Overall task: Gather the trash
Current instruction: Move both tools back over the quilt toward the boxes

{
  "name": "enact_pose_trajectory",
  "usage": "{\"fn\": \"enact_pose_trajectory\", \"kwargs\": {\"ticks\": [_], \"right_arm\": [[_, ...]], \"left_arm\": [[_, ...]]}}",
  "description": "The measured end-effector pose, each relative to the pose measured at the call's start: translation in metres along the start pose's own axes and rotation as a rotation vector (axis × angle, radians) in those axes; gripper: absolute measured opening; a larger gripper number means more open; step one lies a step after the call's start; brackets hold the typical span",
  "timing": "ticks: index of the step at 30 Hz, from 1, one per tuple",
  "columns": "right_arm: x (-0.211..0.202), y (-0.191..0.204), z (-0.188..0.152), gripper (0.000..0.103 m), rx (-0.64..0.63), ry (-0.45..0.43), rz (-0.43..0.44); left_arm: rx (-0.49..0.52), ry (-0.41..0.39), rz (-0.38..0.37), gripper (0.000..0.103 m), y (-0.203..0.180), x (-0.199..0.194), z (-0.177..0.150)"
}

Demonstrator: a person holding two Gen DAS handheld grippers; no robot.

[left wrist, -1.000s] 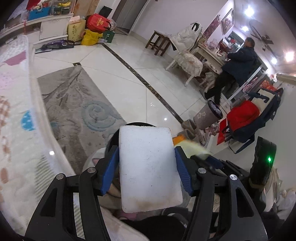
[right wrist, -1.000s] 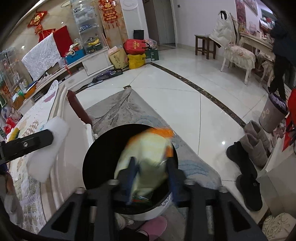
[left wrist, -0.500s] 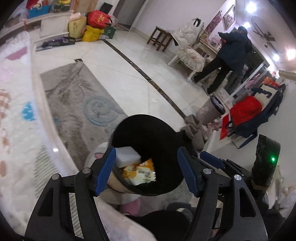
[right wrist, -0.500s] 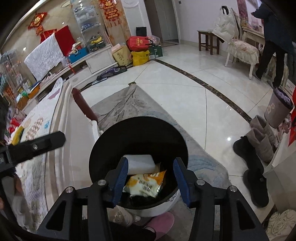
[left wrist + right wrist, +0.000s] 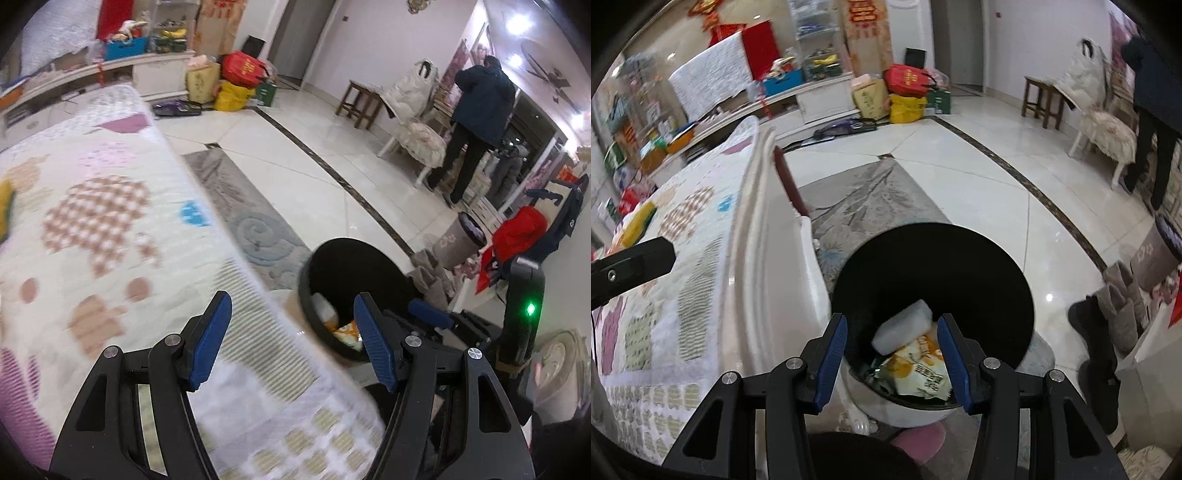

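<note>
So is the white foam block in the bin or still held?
In. The white foam block lies inside the black bin atop a snack wrapper; both hand-held grippers are empty.

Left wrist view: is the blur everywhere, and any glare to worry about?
Left wrist view: patterned quilt smeared, left gripper sharp; ceiling lights blown out. Right wrist view: black-lined trash bin interior dark, small glint on white tiled floor.

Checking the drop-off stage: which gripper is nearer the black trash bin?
Right. The right gripper hangs open directly above the black trash bin; the left gripper, also open, is off to the side over the patterned bed cover.
</note>
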State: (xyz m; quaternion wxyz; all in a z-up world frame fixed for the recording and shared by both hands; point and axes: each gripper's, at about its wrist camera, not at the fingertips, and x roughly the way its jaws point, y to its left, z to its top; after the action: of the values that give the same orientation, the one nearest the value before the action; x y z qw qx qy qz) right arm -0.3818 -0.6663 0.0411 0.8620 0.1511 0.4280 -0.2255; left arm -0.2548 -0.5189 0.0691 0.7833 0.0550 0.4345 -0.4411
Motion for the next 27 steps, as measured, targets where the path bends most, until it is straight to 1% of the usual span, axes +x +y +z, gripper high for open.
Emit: {"fn": "enact_pose_trajectory", "kwargs": {"ticks": [5, 12, 17, 27], "right_arm": [[-0.006, 0.028, 0.003, 0.049, -0.076, -0.014, -0.007], [-0.011, 0.075, 0.007, 0.049, -0.171, -0.020, 0.016], [-0.016, 0.113, 0.010, 0.049, -0.245, -0.031, 0.039], [-0.024, 0.177, 0.012, 0.050, -0.344, -0.045, 0.114]], "left_arm": [[-0.028, -0.026, 0.064, 0.068, 0.029, -0.029, -0.016], [-0.069, -0.069, 0.155, 0.068, 0.072, -0.069, -0.039], [-0.097, -0.102, 0.202, 0.068, 0.097, -0.096, -0.051], [-0.208, -0.154, 0.249, 0.068, 0.142, -0.142, -0.072]]}}
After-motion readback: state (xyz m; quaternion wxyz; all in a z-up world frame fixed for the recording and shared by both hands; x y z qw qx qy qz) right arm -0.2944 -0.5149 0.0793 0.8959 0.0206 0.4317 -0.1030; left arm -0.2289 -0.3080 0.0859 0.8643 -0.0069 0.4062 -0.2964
